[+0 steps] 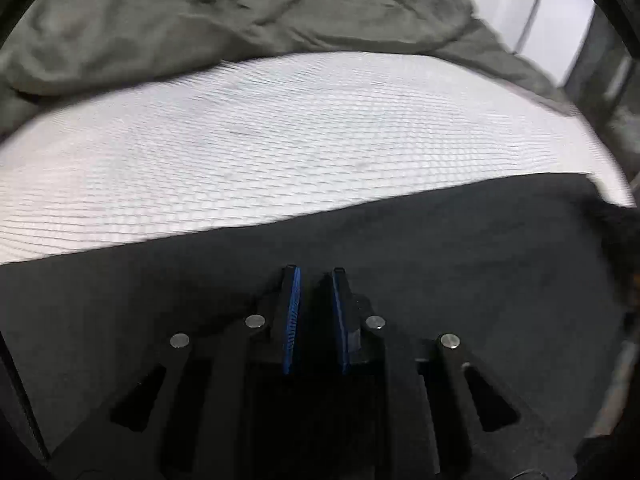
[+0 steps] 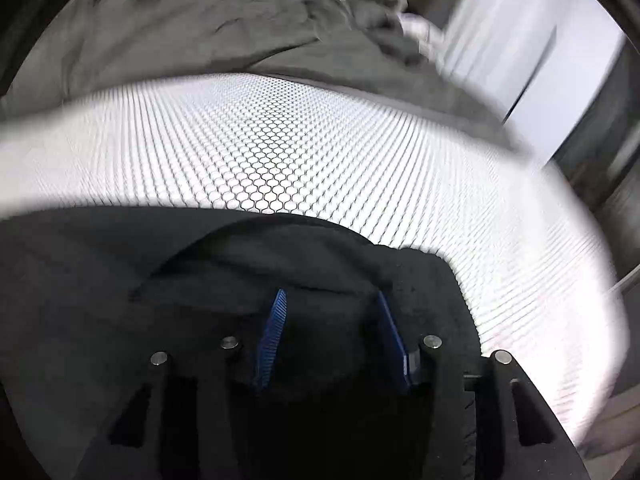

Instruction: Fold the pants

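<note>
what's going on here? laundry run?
A person is folding black pants on a white honeycomb-patterned surface, with a hand-held gripper in each hand. The left hand-held gripper is nearly closed over the dark cloth; whether it pinches any is hard to tell. The right hand-held gripper stands open above a folded edge of the pants, pads off the fabric. A rumpled grey-green blanket lies beyond. Both views are motion-blurred.

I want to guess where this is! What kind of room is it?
Probably a bedroom: a rumpled grey blanket lies on a white honeycomb-patterned mattress cover, with black pants spread on it.
</note>
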A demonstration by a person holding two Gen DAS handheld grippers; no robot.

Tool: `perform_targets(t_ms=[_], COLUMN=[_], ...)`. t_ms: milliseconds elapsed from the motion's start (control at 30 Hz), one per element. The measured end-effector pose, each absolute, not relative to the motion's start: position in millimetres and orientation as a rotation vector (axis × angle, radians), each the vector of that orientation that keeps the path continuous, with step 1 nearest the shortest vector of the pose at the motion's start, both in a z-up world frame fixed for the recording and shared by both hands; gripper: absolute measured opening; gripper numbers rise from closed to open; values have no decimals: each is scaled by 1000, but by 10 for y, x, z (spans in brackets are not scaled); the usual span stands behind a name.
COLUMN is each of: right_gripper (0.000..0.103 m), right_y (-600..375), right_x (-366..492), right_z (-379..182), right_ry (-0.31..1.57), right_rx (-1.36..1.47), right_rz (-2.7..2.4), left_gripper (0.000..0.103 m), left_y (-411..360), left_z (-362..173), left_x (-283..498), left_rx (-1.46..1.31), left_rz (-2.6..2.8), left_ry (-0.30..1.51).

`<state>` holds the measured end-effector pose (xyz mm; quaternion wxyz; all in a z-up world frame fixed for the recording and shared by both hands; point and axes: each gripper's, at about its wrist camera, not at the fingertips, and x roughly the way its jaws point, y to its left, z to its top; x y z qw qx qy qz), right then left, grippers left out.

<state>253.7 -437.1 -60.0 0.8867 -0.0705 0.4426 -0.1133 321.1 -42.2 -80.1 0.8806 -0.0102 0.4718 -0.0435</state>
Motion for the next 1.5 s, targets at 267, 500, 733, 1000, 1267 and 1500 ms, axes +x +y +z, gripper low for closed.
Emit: perform_targets(t_ms=[267, 500, 733, 1000, 1267, 1500], right_gripper=[47, 47, 35, 42, 61, 65], right_y=[-3286, -2812, -4219, -3331, -2631, -3608], right_x=[2404, 2637, 2836, 2374, 2023, 2258], right_z=[-220, -700, -598, -362, -639, -595], right_ry=[821, 938, 921, 830, 910, 905], right_rx=[-230, -228, -118, -204, -96, -151], right_rz=[11, 114, -308, -42, 177, -179], left_gripper=[15, 16, 16, 16, 42, 42], left_y=[-891, -854, -449, -604, -1139, -827], left_z=[-576, -816, -870, -571, -863, -892], left_x=[3084, 3300, 3303, 2880, 2547, 2361], left_rx=[82, -62, -103, -93, -57, -26], left_rz=[-134, -216, -102, -157, -320, -176], left_ry=[888, 981, 967, 859, 932, 914])
